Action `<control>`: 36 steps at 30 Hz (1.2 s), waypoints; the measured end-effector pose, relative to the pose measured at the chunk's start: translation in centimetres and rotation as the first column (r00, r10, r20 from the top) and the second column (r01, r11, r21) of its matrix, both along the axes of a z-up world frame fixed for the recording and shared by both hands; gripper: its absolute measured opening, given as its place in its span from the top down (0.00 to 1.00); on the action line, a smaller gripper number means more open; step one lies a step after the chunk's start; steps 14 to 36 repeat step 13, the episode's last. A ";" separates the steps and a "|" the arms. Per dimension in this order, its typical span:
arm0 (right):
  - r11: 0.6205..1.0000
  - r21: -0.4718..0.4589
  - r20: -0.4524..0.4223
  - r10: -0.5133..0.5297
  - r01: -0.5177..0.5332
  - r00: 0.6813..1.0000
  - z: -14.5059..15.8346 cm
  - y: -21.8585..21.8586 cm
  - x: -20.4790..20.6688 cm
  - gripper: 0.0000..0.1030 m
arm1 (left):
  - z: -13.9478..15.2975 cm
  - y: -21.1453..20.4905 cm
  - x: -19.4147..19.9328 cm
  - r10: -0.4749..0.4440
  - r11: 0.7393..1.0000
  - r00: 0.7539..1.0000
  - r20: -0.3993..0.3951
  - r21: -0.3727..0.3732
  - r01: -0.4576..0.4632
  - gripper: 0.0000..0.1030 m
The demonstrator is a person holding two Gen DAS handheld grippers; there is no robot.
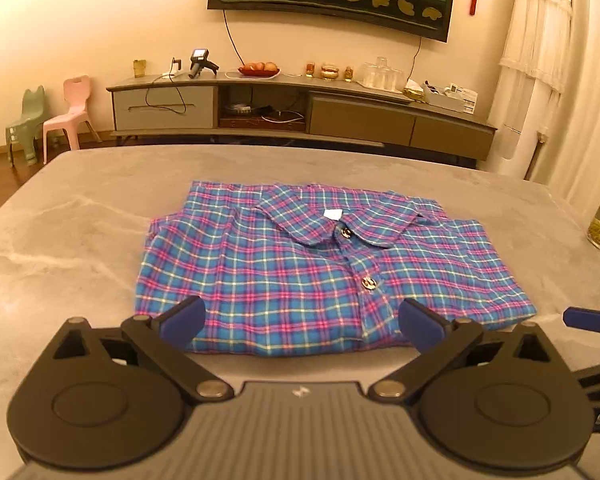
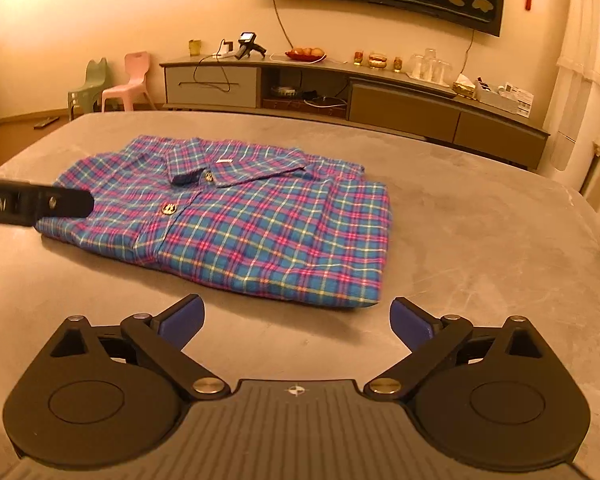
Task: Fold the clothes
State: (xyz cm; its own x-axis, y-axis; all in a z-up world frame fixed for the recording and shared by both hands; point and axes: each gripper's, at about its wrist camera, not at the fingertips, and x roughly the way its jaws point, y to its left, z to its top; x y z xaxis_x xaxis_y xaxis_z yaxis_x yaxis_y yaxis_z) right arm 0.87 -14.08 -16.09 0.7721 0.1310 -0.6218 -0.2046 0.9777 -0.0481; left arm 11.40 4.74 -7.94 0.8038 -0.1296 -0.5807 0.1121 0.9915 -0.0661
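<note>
blue and pink plaid, the shirt [image 1: 324, 268] lies folded into a neat rectangle on the grey desk [image 1: 80, 224], collar up and buttoned. in the left wrist view the left tongs [image 1: 302, 322] stand wide apart with nothing held, their blue pads over the shirt's near edge. one blue tip of the right tongs [image 1: 584, 320] shows at the right border.

in the right wrist view the right tongs [image 2: 296, 322] are spread wide and empty, just short of the shirt's near hem [image 2: 236, 216]. one black finger of the left tongs [image 2: 40, 204] reaches in over the shirt's left edge.
</note>
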 end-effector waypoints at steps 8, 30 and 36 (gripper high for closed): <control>1.000 -0.003 -0.003 0.015 -0.015 1.000 -0.5 0.8 0.3 0.04 | 0.0 -0.1 0.3 -0.007 1.000 1.000 0.019 -0.017 0.008 0.00; 1.000 0.006 -0.001 0.023 -0.023 1.000 -0.5 1.0 0.3 0.04 | 0.1 0.2 0.3 -0.010 0.998 1.000 0.002 -0.063 0.010 0.00; 1.000 0.006 -0.001 0.023 -0.023 1.000 -0.5 1.0 0.3 0.04 | 0.1 0.2 0.3 -0.010 0.998 1.000 0.002 -0.063 0.010 0.00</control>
